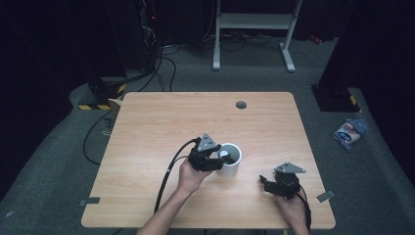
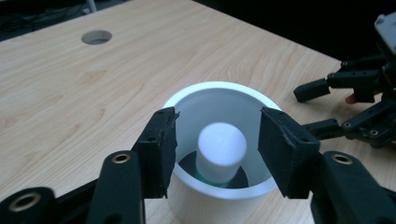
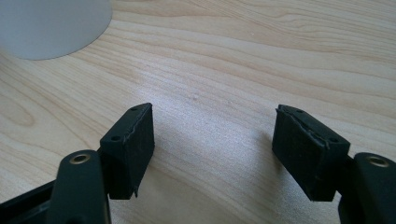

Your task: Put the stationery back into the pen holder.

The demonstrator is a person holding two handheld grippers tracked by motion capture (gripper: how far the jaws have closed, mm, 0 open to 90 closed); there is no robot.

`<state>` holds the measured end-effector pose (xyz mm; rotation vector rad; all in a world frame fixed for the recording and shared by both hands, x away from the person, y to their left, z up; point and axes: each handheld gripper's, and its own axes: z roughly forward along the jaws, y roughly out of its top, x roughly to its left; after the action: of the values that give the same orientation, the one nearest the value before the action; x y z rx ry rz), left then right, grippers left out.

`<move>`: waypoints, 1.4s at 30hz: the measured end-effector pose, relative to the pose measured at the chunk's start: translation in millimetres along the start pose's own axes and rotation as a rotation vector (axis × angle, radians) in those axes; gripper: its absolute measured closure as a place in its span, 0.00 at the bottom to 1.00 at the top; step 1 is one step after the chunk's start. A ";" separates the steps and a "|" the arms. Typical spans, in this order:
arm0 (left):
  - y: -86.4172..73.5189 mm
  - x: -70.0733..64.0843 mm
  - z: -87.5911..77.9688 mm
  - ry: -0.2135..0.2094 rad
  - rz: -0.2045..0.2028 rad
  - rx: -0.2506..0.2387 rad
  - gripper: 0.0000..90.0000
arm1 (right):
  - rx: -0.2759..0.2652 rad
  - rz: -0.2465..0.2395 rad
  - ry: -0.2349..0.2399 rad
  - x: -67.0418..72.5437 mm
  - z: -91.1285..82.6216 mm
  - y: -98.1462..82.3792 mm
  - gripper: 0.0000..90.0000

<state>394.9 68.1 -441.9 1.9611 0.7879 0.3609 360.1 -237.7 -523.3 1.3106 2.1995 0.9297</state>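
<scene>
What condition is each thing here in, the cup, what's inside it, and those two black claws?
White cylindrical cup: upright, open-topped.
Small white cylinder: standing upright inside the cup, gripped by nothing.
Left gripper: jaws open, astride the cup's near rim.
Right gripper: jaws open, empty, over bare wooden table.

Black gripper [image 1: 221, 159], grey plate, black cable.
</scene>
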 end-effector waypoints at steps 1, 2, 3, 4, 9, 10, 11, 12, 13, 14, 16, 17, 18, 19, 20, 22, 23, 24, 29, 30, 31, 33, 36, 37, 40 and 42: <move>-0.5 0.7 -2.9 0.000 -0.012 -0.014 0.51 | 0.000 0.000 0.000 0.0 0.0 0.0 0.33; -1.0 1.7 -5.3 0.000 -0.017 -0.021 0.51 | 0.000 0.000 0.000 0.0 0.0 0.0 0.33; -1.5 2.8 -7.9 0.000 -0.018 -0.023 0.51 | 0.000 0.000 0.000 0.0 0.0 0.0 0.33; -2.0 3.6 -10.1 0.003 -0.023 -0.028 0.51 | 0.000 0.000 0.000 0.0 0.0 0.0 0.33; -5.1 8.5 -20.3 0.023 -0.038 -0.051 0.50 | 0.001 -0.001 0.000 -0.1 0.0 0.0 0.33; -5.9 9.7 -22.1 0.029 -0.036 -0.052 0.50 | 0.000 0.000 0.000 0.0 0.0 0.0 0.33; -6.9 10.9 -23.8 0.032 -0.039 -0.053 0.50 | 0.000 0.000 0.000 0.0 0.0 0.0 0.33; -7.9 12.3 -25.3 0.035 -0.044 -0.059 0.50 | 0.000 0.000 0.000 0.0 0.0 0.0 0.33; -8.6 13.4 -26.7 0.037 -0.049 -0.058 0.50 | 0.000 0.000 0.000 0.0 0.0 0.0 0.33; -9.4 14.6 -28.5 0.043 -0.055 -0.061 0.50 | 0.000 0.000 0.000 0.0 0.0 0.0 0.33; -10.0 16.1 -30.6 0.043 -0.059 -0.066 0.50 | 0.000 0.000 0.000 0.0 0.0 0.0 0.33; -10.4 16.7 -31.8 0.043 -0.065 -0.072 0.50 | 0.000 0.000 0.000 0.0 0.0 0.0 0.33; -10.7 17.5 -33.4 0.044 -0.067 -0.074 0.50 | 0.000 0.000 0.000 0.0 0.0 0.0 0.33; -10.9 17.8 -34.4 0.045 -0.067 -0.074 0.50 | 0.000 0.000 0.000 0.0 0.0 0.0 0.33; -11.3 18.0 -35.6 0.048 -0.069 -0.078 0.50 | 0.000 0.000 0.000 0.0 0.0 0.0 0.33; -12.2 18.9 -37.2 0.052 -0.069 -0.079 0.50 | 0.000 -0.001 0.000 -0.1 0.0 0.0 0.33; -12.9 19.4 -38.4 0.054 -0.074 -0.080 0.50 | 0.000 0.001 0.000 0.0 0.0 0.0 0.33; -13.6 20.4 -39.3 0.056 -0.073 -0.081 0.50 | 0.000 0.000 0.000 0.0 0.0 0.0 0.33; -18.6 24.3 -45.5 0.072 -0.090 -0.083 0.50 | 0.000 0.001 0.000 0.0 0.0 0.0 0.33; -20.1 25.7 -47.6 0.077 -0.093 -0.084 0.50 | 0.000 0.001 0.000 0.0 0.0 0.0 0.33; -21.1 26.6 -48.9 0.079 -0.094 -0.084 0.50 | 0.001 0.000 0.000 0.0 0.0 0.0 0.33; -24.9 29.6 -53.2 0.090 -0.102 -0.085 0.50 | 0.000 0.000 0.000 0.0 0.0 0.0 0.33; -29.4 32.3 -57.9 0.100 -0.114 -0.088 0.50 | 0.001 0.000 0.000 0.0 0.0 0.0 0.33; -31.9 34.1 -60.4 0.108 -0.119 -0.087 0.50 | 0.000 0.001 0.000 0.0 0.0 0.0 0.33; -38.7 38.7 -66.3 0.123 -0.133 -0.091 0.50 | 0.000 0.000 0.000 0.0 0.0 0.0 0.33; -44.0 41.1 -70.6 0.140 -0.146 -0.094 0.50 | 0.000 0.001 0.000 0.0 0.0 0.0 0.33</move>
<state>370.4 157.5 -447.6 1.7935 0.9800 0.4428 360.1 -237.7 -523.3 1.3114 2.1996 0.9297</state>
